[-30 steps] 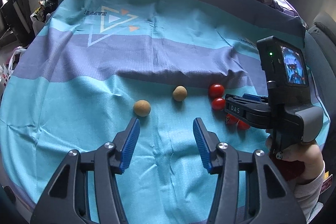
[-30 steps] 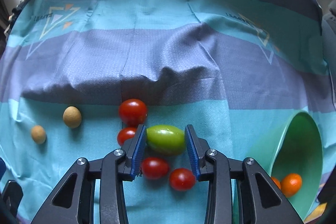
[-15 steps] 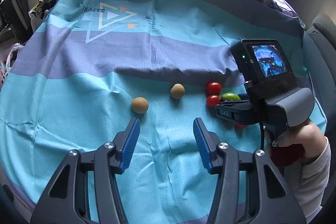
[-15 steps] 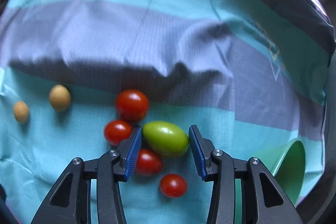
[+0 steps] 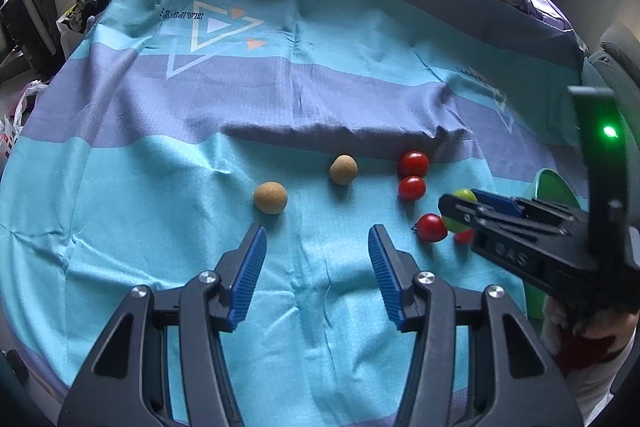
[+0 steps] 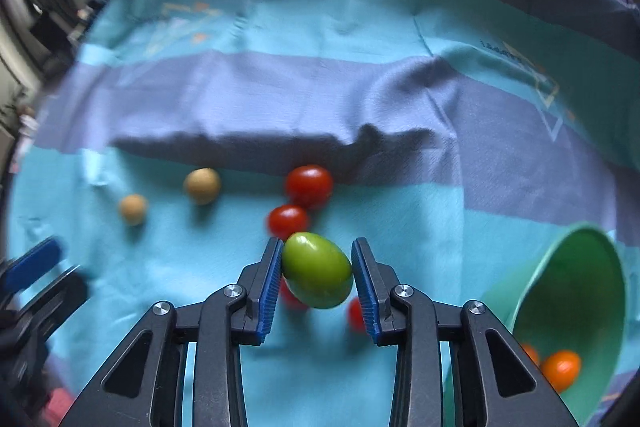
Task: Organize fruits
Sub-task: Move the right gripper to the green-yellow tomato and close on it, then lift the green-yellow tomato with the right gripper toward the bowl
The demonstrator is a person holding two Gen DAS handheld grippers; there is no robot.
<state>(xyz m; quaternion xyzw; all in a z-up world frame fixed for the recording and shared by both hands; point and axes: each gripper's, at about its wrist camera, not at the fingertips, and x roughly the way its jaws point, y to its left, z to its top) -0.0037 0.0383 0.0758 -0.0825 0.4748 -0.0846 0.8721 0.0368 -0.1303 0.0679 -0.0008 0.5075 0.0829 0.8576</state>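
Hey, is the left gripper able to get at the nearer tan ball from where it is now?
Probably yes. The left gripper is open and empty, and the nearer tan ball lies just beyond its left fingertip on bare cloth, nothing between. The right gripper, closing on the green fruit, is off to the side.

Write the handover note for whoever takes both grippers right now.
Right gripper: jaws closing on the green fruit, pads against it.
Left gripper: open, nothing between its fingers, over bare cloth.
On the cloth: four red tomatoes and two tan round fruits.
Done: two orange fruits lie in the green bowl, at the right.
Left: bowl the green fruit, then sort the rest.
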